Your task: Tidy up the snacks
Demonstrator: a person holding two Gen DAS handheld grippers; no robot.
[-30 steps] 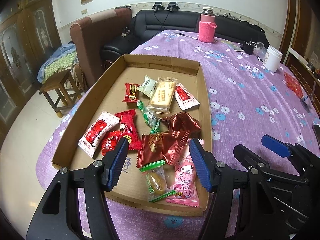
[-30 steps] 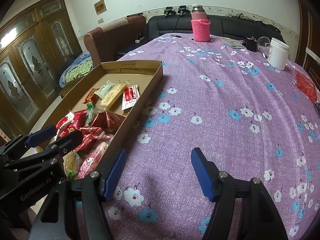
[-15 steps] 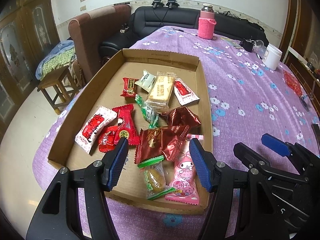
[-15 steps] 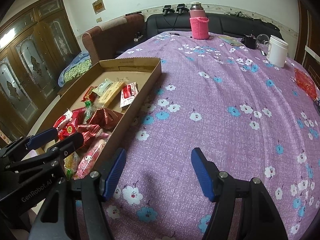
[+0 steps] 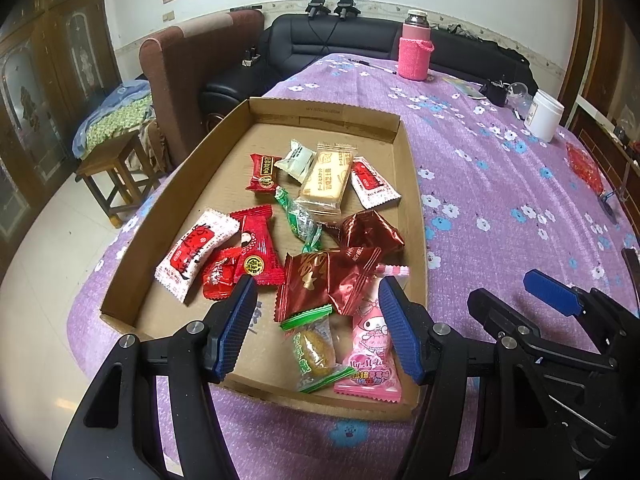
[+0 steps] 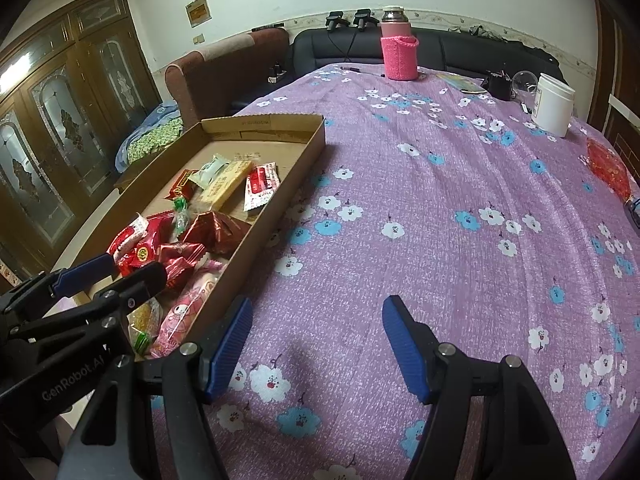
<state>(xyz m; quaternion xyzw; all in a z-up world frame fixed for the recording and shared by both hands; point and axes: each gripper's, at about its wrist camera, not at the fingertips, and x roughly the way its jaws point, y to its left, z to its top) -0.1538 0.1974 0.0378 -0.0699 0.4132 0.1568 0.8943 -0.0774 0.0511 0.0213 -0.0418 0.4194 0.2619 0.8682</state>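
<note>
Hovering Over the Snack Tray: Both Tools Spread

Snacks [image 5: 316, 240] lie loose in the cardboard tray [image 5: 414, 216], which sits at the left edge of the desk [image 6: 440, 220] on its purple flowered cloth. The pink character packet [image 5: 370, 344] rests in the near right corner, beside a green-ended candy [image 5: 314, 350]. The left tool [image 5: 314, 330] hangs above these, fingers spread, pinching nothing. The right tool [image 6: 316, 350] hangs over bare cloth just right of the tray, likewise spread and empty. Compared with the earlier frames, tool openings and snack positions are unchanged; the view barely shifts.
</note>
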